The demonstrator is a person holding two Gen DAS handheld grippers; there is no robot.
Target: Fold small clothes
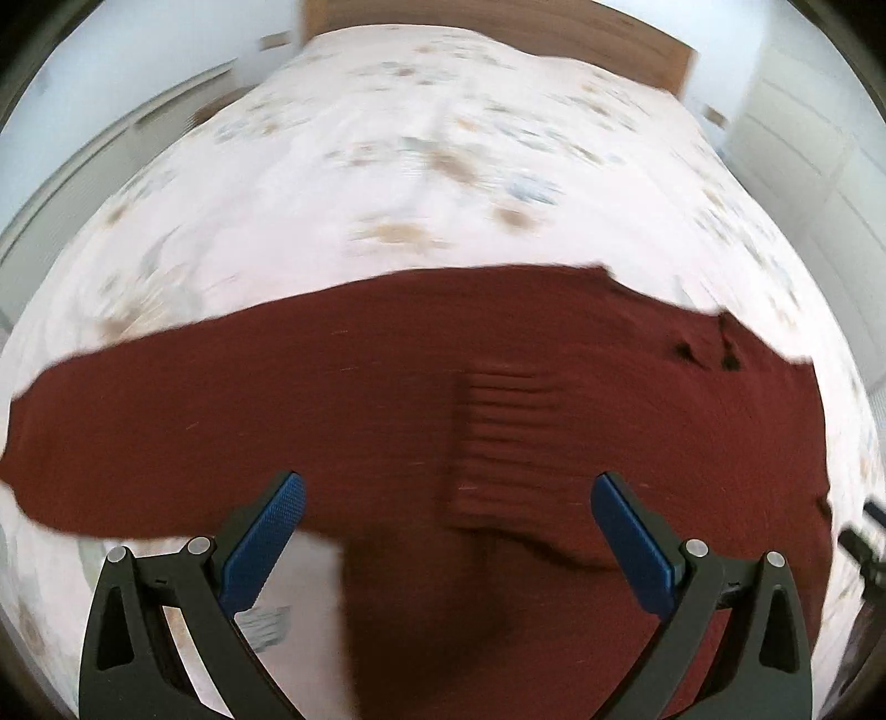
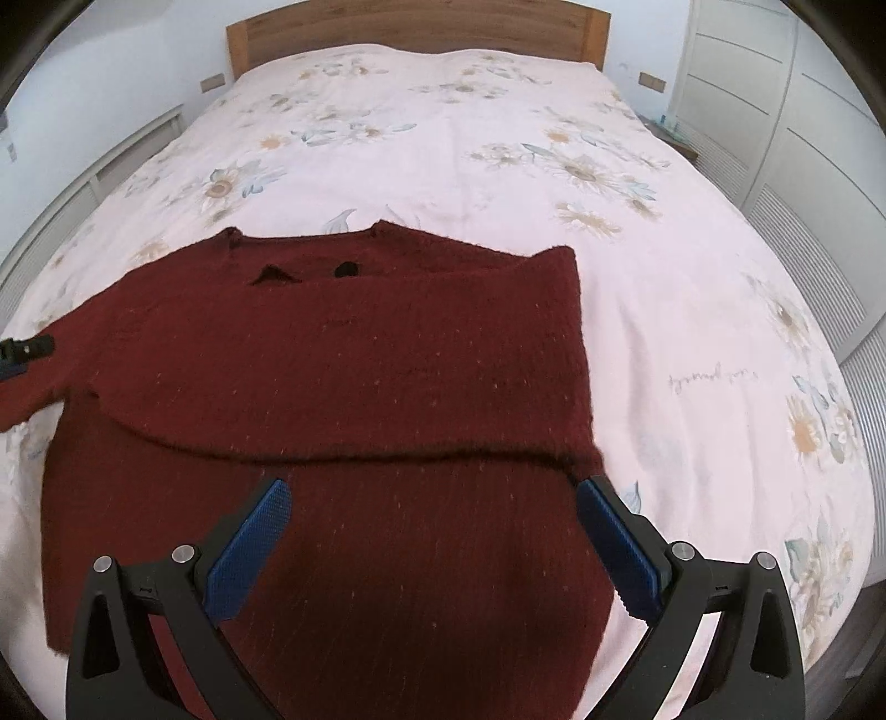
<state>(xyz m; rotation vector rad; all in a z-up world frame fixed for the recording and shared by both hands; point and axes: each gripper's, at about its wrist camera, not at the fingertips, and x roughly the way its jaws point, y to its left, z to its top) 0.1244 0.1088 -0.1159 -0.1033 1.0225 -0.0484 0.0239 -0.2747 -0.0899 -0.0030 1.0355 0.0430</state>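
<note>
A dark red knitted sweater (image 2: 354, 365) lies flat on the bed, neckline towards the headboard. One sleeve is folded across its body, with the ribbed cuff (image 1: 504, 437) near the middle in the left wrist view. The other sleeve stretches out to the left (image 1: 111, 421). My left gripper (image 1: 448, 498) is open above the sweater's lower left part, holding nothing; that view is blurred. My right gripper (image 2: 434, 504) is open above the lower right part, its right finger (image 2: 620, 548) by the sweater's right edge. The tip of the left gripper (image 2: 27, 346) shows at the left edge of the right wrist view.
The bed has a pale pink floral cover (image 2: 498, 138) and a wooden headboard (image 2: 415, 25). White louvred wardrobe doors (image 2: 803, 138) stand to the right. A low white slatted unit (image 2: 83, 177) runs along the left side.
</note>
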